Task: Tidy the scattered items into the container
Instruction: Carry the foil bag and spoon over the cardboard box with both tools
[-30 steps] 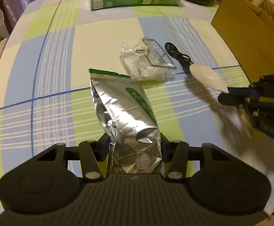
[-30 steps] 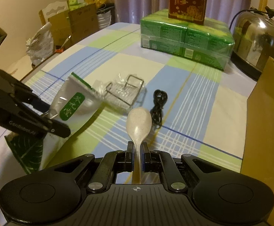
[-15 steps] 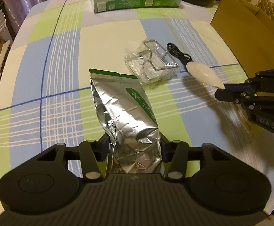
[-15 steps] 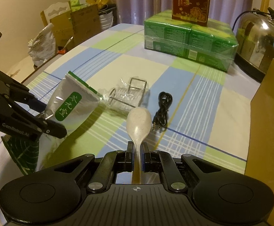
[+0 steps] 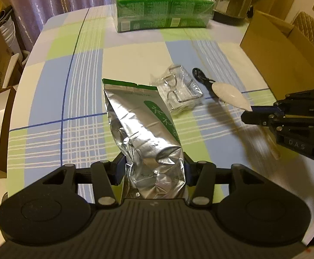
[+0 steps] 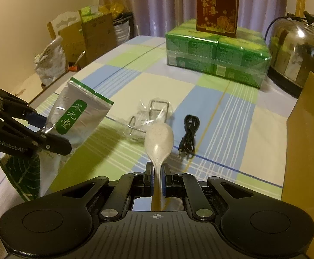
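Note:
My left gripper [image 5: 153, 168] is shut on a silver foil pouch [image 5: 144, 127] with a green label, held up off the checked tablecloth; the same pouch [image 6: 75, 116] shows at the left of the right wrist view. My right gripper [image 6: 157, 172] is shut on the handle of a pale speckled spoon [image 6: 159, 140], bowl pointing forward; the spoon [image 5: 230, 96] and right gripper [image 5: 262, 113] appear at the right in the left wrist view. On the cloth lie a wire rack in clear plastic [image 5: 178, 90] and a coiled black cable [image 6: 189, 129]. A brown cardboard box [image 5: 284, 49] stands at the right.
A green shrink-wrapped pack [image 6: 217, 54] with a red carton [image 6: 216, 4] on top stands at the table's far end, beside a metal dome cover [image 6: 297, 49]. A green leaf-print bag [image 6: 23, 172] lies under the left gripper. Boxes and bags [image 6: 81, 38] stand beyond the left table edge.
Both grippers have risen with the pouch and the spoon, so more of the table's far end shows. The rack and the cable have not moved.

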`<state>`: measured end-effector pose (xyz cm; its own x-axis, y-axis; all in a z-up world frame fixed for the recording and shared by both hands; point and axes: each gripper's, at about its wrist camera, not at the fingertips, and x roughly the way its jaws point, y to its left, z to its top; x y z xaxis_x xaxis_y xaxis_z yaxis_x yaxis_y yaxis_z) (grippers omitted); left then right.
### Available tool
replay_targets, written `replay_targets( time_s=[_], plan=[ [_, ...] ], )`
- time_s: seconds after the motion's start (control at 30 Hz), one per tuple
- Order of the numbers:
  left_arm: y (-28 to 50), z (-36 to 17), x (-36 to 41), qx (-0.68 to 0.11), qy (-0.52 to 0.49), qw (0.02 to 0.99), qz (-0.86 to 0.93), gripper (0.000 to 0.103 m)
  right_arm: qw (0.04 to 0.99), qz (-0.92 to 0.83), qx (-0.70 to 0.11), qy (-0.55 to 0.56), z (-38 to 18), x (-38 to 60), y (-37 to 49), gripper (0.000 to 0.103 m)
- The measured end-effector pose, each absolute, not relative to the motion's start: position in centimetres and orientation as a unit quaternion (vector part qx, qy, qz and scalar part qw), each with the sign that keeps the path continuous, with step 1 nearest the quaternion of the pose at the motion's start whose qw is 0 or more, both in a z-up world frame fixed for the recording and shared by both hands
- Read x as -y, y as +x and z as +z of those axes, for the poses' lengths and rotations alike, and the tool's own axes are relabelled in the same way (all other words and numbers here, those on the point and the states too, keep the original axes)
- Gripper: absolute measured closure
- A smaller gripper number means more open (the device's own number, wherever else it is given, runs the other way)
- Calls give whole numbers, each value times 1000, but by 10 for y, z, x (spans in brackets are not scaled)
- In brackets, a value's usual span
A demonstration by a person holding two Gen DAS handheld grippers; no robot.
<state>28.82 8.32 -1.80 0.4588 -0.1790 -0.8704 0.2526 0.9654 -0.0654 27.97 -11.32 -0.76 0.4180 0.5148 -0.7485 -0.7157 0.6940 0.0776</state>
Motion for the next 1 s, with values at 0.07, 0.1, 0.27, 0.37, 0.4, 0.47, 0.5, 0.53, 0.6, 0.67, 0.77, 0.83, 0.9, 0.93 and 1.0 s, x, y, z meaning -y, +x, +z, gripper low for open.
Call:
replay_targets(
  time_s=[0.07,0.1,0.27,0.37,0.4,0.47,0.5,0.53,0.6,0.67,0.77,0.83,0.9,0.93,1.0],
  plan=[
    [288,-16,-80,-502,33,854,-131,57,833,371,-391,-124,-5,113,279,100],
    [289,-15,-78,-501,32,854,-134,57,834,371,-390,-122,-4,114,279,100],
    [292,-9,-63,-493,31,857,-146,57,838,366,-390,-110,0,119,281,100],
    [293,-6,-53,-488,31,859,-153,57,841,363,-388,-105,3,124,282,100],
    [294,-5,-50,-486,31,859,-156,57,842,361,-387,-103,5,125,283,100],
    [296,-3,-44,-484,31,860,-159,57,846,357,-383,-98,9,128,283,100],
    [297,-3,-41,-483,31,860,-160,57,848,356,-381,-95,11,130,284,100],
    [298,-2,-38,-482,32,861,-161,57,850,355,-378,-91,14,132,284,100],
    [299,-1,-32,-480,34,861,-163,57,855,352,-372,-85,19,136,284,100],
    [299,1,-27,-477,34,862,-166,57,858,349,-367,-80,24,140,285,100],
    [300,5,-20,-472,33,865,-169,57,863,344,-363,-74,30,145,284,100],
    [300,7,-16,-470,33,865,-172,57,865,341,-360,-72,33,149,284,100],
    [300,9,-11,-468,34,865,-174,57,868,338,-358,-69,37,153,283,100],
    [300,10,-9,-468,34,866,-176,57,869,336,-356,-67,38,156,283,100],
    [300,13,-3,-466,36,866,-180,57,872,333,-353,-62,42,161,282,100]
  ],
)
